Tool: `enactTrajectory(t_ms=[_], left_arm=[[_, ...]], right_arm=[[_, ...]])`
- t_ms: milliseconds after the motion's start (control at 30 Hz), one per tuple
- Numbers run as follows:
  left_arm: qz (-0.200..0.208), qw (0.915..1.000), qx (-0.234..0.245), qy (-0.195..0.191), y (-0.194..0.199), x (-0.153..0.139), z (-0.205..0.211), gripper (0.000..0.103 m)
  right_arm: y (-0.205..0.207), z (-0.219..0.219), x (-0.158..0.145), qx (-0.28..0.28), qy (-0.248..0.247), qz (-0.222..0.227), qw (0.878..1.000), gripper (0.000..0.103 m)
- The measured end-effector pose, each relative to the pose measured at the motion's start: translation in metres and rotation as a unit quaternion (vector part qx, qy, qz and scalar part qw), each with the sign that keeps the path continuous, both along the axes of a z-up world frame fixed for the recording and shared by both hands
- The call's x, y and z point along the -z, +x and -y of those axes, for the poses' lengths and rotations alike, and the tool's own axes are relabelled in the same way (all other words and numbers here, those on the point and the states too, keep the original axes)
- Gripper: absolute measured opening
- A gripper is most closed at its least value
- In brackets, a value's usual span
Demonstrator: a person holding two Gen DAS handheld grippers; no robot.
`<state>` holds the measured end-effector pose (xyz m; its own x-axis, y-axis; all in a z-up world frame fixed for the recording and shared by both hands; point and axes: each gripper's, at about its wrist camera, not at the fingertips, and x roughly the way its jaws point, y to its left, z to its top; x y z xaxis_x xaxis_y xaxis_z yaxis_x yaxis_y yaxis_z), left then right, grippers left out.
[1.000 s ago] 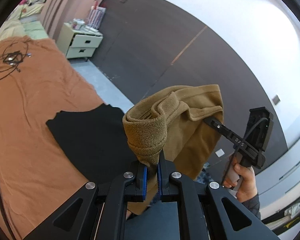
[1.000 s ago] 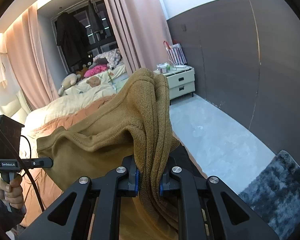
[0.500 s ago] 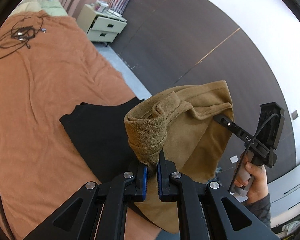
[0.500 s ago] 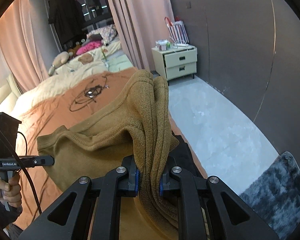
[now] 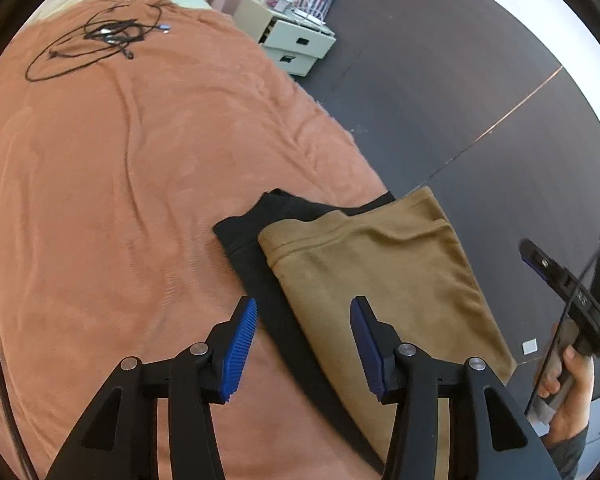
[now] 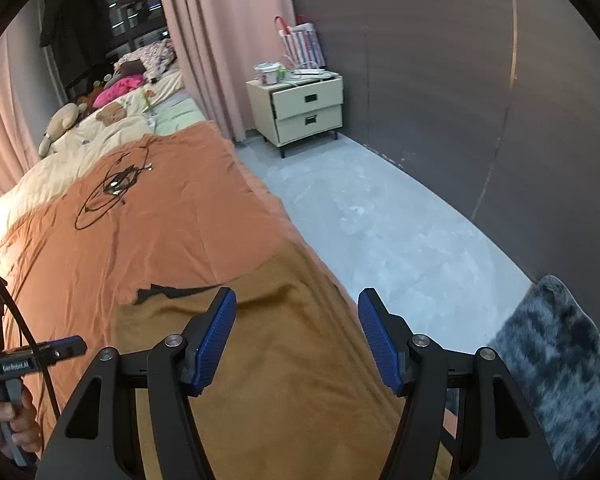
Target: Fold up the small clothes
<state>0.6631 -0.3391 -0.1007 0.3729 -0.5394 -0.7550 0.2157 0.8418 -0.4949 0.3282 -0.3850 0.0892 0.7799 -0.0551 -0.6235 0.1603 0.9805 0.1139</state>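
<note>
The tan cloth (image 5: 384,276) is laid folded on the black cloth (image 5: 244,240) at the bed (image 5: 120,180) edge, at 12 o'clock of the left gripper (image 5: 303,344) and right gripper (image 6: 296,338), whose jaws are opening with nothing between, apparently so a stack is formed.

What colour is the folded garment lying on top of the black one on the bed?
Tan brown. The folded garment shows best in the left wrist view, partly covering the black one.

We only get strips of the black garment (image 5: 256,248) under the tan one (image 5: 380,280); the grey rug (image 6: 560,360) runs off-frame.
</note>
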Motion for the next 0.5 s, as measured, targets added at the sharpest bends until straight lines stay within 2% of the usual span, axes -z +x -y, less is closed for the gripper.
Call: enactTrajectory(t_ms=[100,167,267,400,500], left_arm=[[-0.005,1.0,0.005,-0.004,-0.001,0.003,0.0,0.05],[-0.005,0.9999,0.012,0.0,-0.002,0.004,0.002,0.05],[-0.008,0.9996,0.026,0.001,-0.01,0.006,0.004,0.05],[-0.016,0.9988,0.046,0.011,-0.023,0.012,0.009,0.05],[-0.019,0.9981,0.057,0.012,-0.035,0.014,0.011,0.05]], right_arm=[[-0.02,0.002,0.006,0.002,-0.004,-0.015,1.0,0.061],[-0.041,0.004,0.015,0.0,-0.004,-0.03,1.0,0.042],[-0.067,0.01,0.023,-0.004,-0.005,-0.035,0.999,0.028],[-0.084,0.022,0.042,-0.015,-0.004,-0.053,0.998,0.023],[-0.07,0.032,0.056,0.003,-0.001,-0.078,0.997,0.011]])
